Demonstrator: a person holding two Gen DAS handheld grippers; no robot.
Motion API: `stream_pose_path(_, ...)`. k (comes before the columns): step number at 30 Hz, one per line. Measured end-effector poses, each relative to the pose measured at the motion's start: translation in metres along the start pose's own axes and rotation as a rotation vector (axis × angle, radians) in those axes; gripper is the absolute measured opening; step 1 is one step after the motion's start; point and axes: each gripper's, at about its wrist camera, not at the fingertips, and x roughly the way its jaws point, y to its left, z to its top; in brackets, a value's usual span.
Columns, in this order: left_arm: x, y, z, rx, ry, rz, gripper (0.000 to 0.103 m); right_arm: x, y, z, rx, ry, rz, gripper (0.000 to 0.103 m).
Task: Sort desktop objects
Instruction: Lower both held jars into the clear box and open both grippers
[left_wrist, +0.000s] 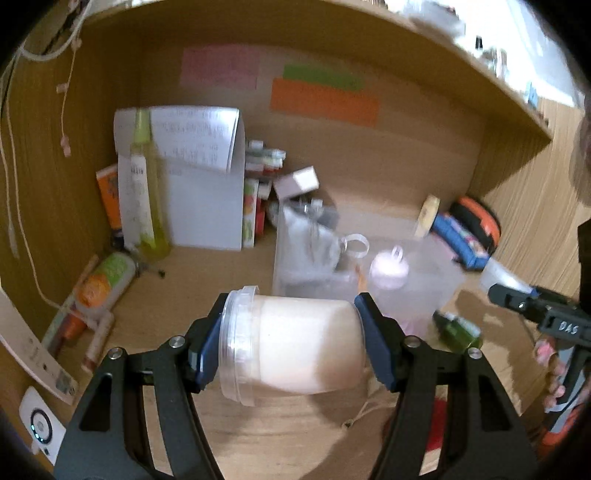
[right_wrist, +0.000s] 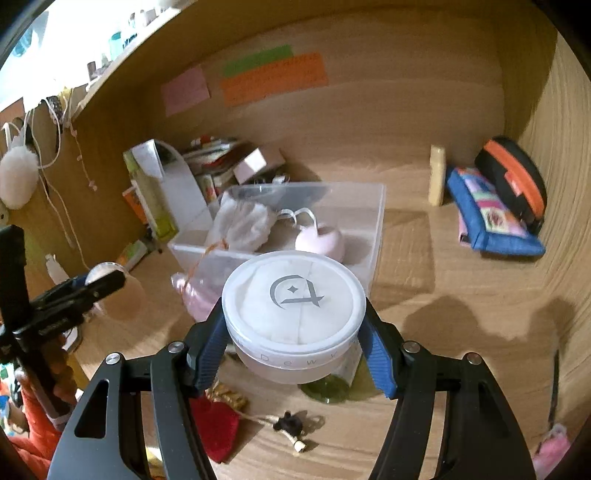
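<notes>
While both claws hang above the wooden desk (right_wrist: 461, 295), each grips a jar. In the left wrist view the left claw (left_wrist: 291, 343) is clenched on a cream-filled jar (left_wrist: 295, 343) lying sideways, lid to the left. In the right wrist view the right claw (right_wrist: 295, 332) grasps an upright jar of white pads (right_wrist: 295, 317) by its sides — just in front of a clear plastic bin (right_wrist: 373, 229) holding a white pouch (right_wrist: 243, 223) and a pink puff (right_wrist: 321, 240). A green bottle (right_wrist: 328, 387) lies beneath the jar.
</notes>
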Motion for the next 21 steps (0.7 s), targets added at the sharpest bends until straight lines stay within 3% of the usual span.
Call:
stream_pose_path(10,0.013,-0.004,0.045,-0.007,-0.069,-0.045,0.066,0.005,-0.009,0.035,-0.026,-0.065,-0.013,0.063)
stream_pose_path(21,0.081,-0.01,0.064,0.005,0.0,-0.083,0.066,0.063,-0.018,0.051,-0.048,0.011,-0.01,0.063)
